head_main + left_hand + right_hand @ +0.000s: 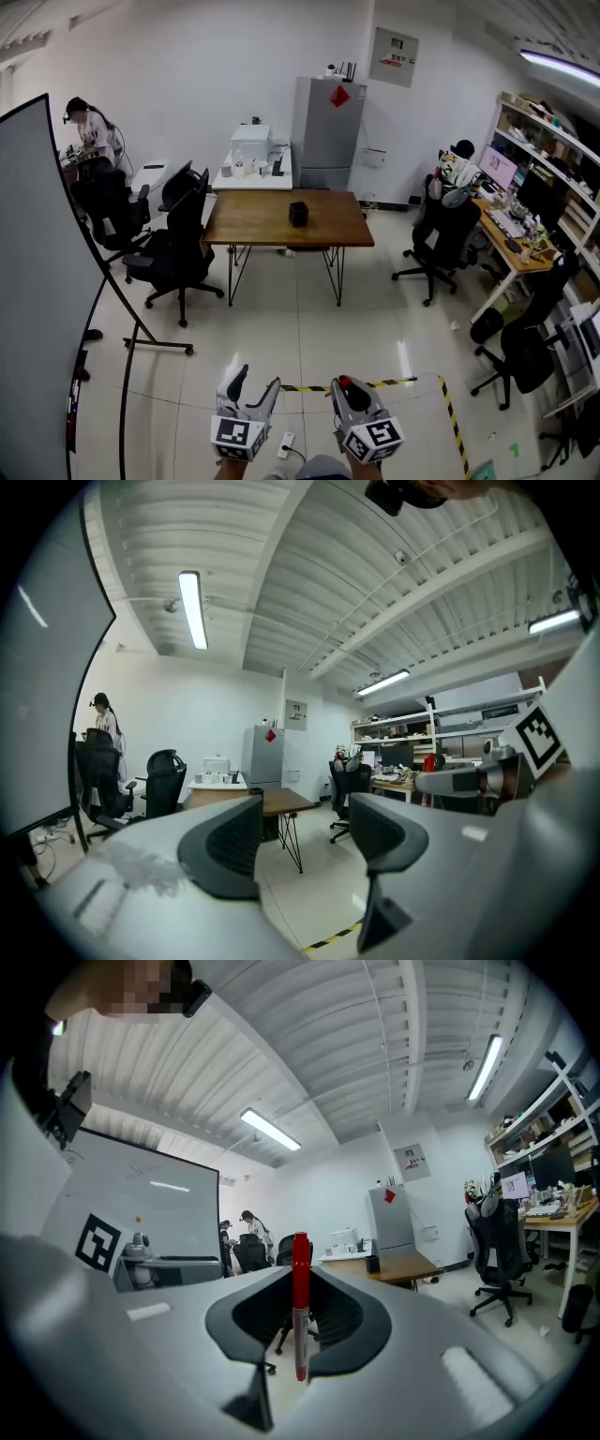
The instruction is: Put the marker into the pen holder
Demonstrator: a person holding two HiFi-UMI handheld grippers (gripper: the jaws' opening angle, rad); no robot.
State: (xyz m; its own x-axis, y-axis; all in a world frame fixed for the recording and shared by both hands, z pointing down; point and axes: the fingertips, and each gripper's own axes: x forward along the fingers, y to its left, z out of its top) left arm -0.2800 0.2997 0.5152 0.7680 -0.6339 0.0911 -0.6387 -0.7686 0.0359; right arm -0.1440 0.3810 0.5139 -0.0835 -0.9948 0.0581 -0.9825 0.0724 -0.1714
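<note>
Nearest us in the head view, the left tongs (256, 378) stood spread with nothing in them. Just to their right, the right tongs (352, 389) were pressed together on the red marker (344, 382), its cap poking up past the tips. Well ahead of both, across the floor (309, 319), the black pen holder (298, 214) sat on the wooden table (253, 220).

In the left gripper view we saw the jaws apart, with only the far room between them.

In the right gripper view the marker stood upright, pinched between the pads, with the pen holder far beyond and to the right of the tips.

We judged the pickup done. The carry to the table and the drop into the holder were not yet done.
</note>
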